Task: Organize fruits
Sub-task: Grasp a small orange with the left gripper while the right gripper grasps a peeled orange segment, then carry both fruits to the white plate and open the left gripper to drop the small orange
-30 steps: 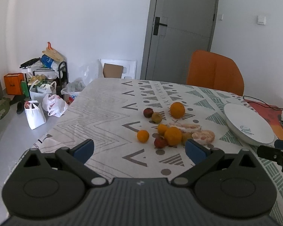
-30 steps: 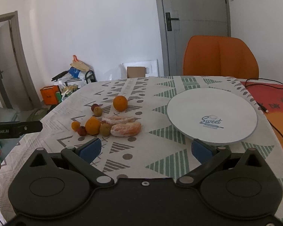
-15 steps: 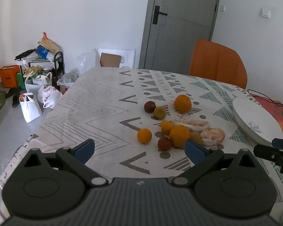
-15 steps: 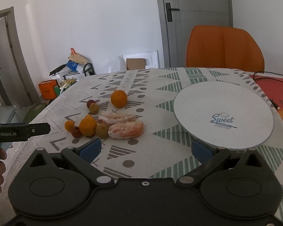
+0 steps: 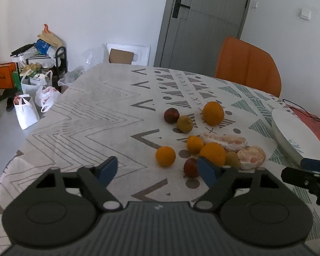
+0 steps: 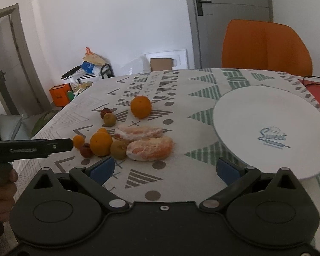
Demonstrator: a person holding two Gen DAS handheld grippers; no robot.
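Nearest the cameras, the left gripper (image 5: pixel 157 169) and the right gripper (image 6: pixel 163 169) are both held spread wide above the patterned tablecloth (image 5: pixel 91 123), with nothing between their blue pads. No fruit has been lifted yet, and the white plate (image 6: pixel 245 111), printed "Sweet", lies bare at the right of the table.

Just beyond the left gripper a cluster of fruit is found: a small orange (image 5: pixel 165 156) at the left, a dark red fruit (image 5: pixel 189 167) partly hidden by the gripper's right pad, a larger orange (image 5: pixel 213 154), a greenish-brown fruit (image 5: pixel 232 159) and a peeled citrus half (image 5: pixel 252 156) touching one another. Behind them lie a second small orange (image 5: pixel 195 144) and another peeled citrus piece (image 5: pixel 226 141). Farther off, apart from the cluster, a red fruit (image 5: pixel 171 115), a second olive-coloured fruit (image 5: pixel 185 124) and a big orange (image 5: pixel 213 113) are seen.

The approach appears to be the step in hand. The isolated small orange at the left is judged the easiest first pick, since its sides are free; it should be straddled squarely and closed on gently so that it is not rolled away. The packed fruits would likely be nudged by a wide entry, and the peeled pieces could be crushed.

At the far side an orange chair (image 6: pixel 266 47) and a grey door (image 5: pixel 204 21) are seen, and bags (image 5: pixel 27 111) on the floor at the left; none obstructs the work.
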